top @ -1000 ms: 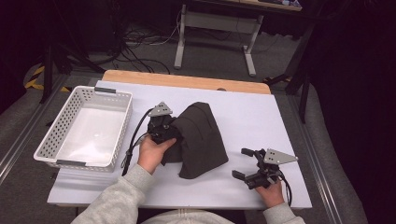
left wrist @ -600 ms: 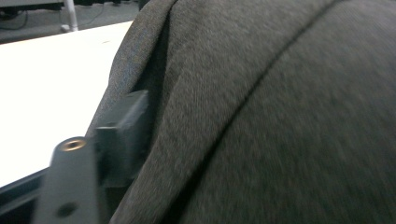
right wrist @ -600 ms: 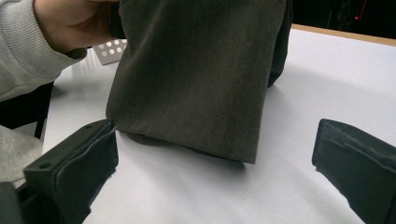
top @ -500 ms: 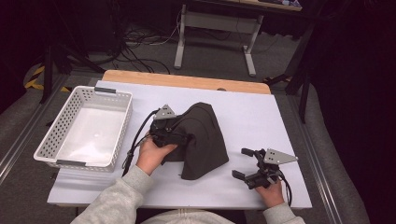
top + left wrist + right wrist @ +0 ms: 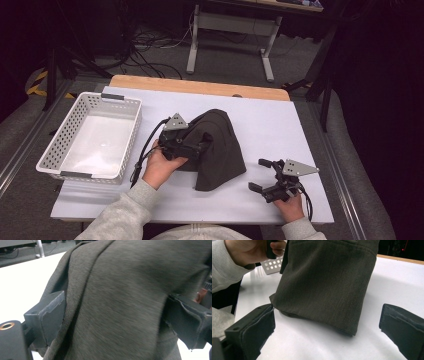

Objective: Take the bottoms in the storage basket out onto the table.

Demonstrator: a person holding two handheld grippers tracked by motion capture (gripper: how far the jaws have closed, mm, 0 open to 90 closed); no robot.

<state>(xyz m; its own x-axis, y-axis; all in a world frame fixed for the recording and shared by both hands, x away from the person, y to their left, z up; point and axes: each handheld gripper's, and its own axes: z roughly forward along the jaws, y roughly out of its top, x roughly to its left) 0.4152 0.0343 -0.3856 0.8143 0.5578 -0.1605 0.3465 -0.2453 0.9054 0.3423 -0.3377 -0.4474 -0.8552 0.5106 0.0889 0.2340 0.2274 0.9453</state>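
Letting go of the dark cloth (image 5: 217,150) looks like the step in hand. The left gripper (image 5: 197,147) has just been opening; its fingers (image 5: 46,316) are now spread apart, with a thick fold of cloth between them. The cloth is heaped in the middle of the white tabletop (image 5: 280,125), beside a white basket (image 5: 60,145). The right gripper (image 5: 262,177) is held near the cloth's lower corner, its fingers (image 5: 254,332) wide apart and holding nothing. Next, a fresh edge probably needs to be gripped. A grey floor (image 5: 310,55) and cables (image 5: 150,40) are seen behind.
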